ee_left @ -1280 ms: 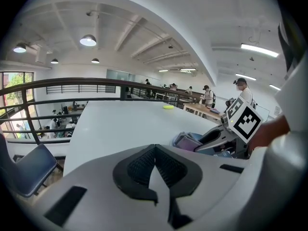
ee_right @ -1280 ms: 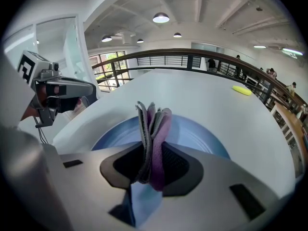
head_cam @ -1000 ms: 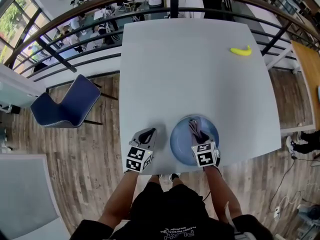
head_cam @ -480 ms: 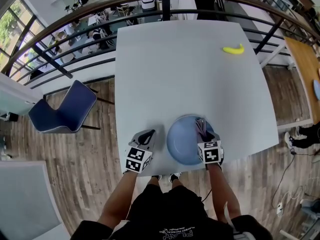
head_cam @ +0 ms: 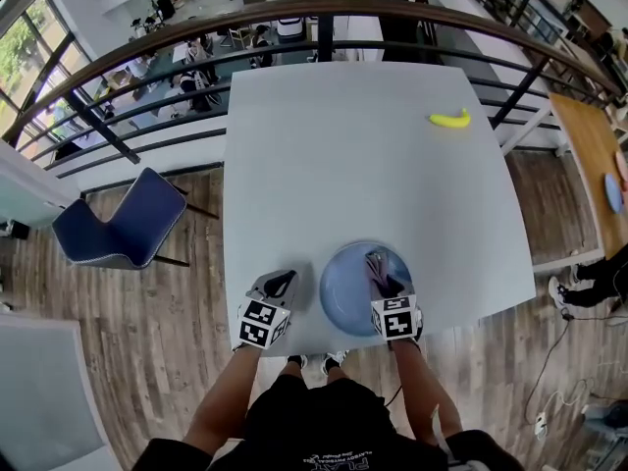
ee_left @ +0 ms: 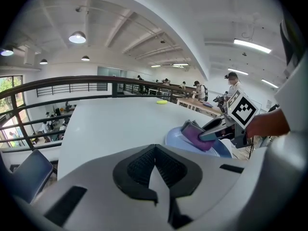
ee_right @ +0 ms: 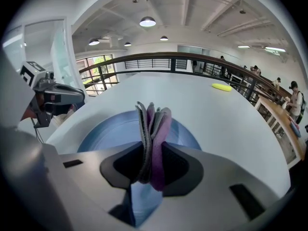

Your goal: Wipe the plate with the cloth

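Note:
A round blue plate lies near the front edge of the white table; it also shows as the plate and the plate. My right gripper is over the plate's right half, shut on a folded grey and purple cloth, the cloth pressed down on the plate. The cloth shows in the left gripper view too. My left gripper rests on the table just left of the plate, its jaws closed together with nothing between them.
A yellow banana lies at the table's far right. A dark railing runs behind the table. A blue chair stands on the wooden floor to the left. A wooden table is at the right.
My right gripper with the cloth swept to the plate's right side, then back toward its middle. The left gripper has stayed beside the plate.

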A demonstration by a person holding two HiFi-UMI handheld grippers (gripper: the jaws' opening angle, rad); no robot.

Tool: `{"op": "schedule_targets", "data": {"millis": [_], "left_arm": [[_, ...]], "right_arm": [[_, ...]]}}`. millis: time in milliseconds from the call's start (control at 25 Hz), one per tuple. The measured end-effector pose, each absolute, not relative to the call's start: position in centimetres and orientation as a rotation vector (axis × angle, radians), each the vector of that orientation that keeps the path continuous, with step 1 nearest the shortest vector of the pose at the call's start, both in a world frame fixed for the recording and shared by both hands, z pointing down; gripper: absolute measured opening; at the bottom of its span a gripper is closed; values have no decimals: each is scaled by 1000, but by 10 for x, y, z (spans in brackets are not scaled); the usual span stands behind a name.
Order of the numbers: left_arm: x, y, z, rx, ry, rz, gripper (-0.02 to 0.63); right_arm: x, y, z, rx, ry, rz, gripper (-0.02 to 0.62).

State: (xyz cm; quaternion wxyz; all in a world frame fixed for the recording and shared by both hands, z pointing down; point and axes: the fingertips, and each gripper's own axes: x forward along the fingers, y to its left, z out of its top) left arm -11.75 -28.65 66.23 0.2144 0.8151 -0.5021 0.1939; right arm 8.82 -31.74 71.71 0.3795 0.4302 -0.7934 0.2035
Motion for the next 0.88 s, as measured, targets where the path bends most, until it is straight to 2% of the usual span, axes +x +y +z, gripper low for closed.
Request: {"op": "schedule_targets", "data": {"millis": [400, 880], "left_arm": [[-132, -275, 653, 2237, -1441, 507, 12], [-139, -266, 657, 2208, -1448, 499, 12]], "right_arm": [[6, -266, 710, 841, -2137, 489, 117], [11, -268, 726, 860, -2095, 515, 117]]}}
